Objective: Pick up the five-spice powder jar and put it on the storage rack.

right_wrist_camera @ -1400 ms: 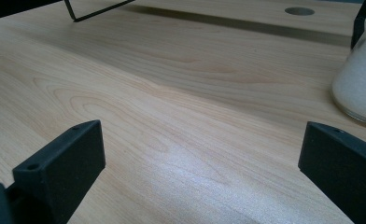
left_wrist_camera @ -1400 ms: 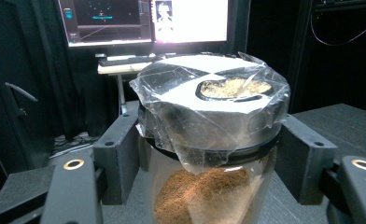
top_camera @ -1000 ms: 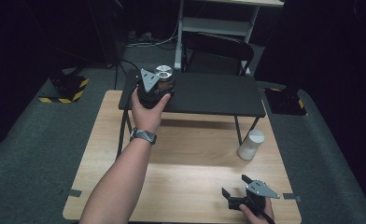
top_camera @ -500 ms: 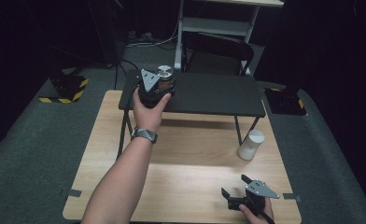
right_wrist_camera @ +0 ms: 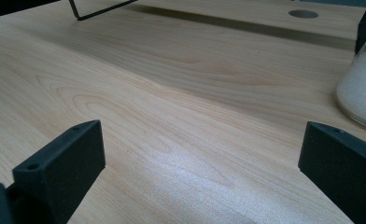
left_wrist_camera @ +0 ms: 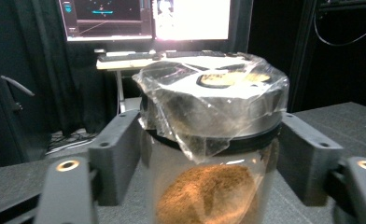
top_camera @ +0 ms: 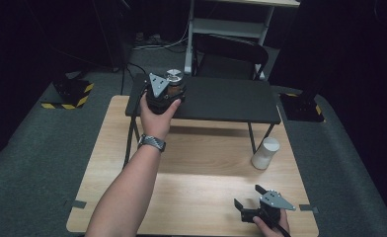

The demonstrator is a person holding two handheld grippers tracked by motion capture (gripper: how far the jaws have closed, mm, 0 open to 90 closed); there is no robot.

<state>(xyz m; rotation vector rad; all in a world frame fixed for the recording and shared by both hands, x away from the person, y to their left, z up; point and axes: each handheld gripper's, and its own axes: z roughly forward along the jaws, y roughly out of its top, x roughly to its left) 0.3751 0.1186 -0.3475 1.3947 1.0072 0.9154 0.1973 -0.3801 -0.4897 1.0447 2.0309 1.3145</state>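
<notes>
the jar of brown powder stands on the black shelf near its left end, between the jaws of the left gripper, which have just been opening; the pads look to stand just beside the glass, so it seems let go. the risk i see: pulling back crookedly could catch the loose plastic film on the lid and tip the jar off the shelf's edge. the left gripper view shows powder and film close; the high view shows the shelf. the right gripper rests wide and empty near the bench's front right corner, beside a white bottle.
</notes>
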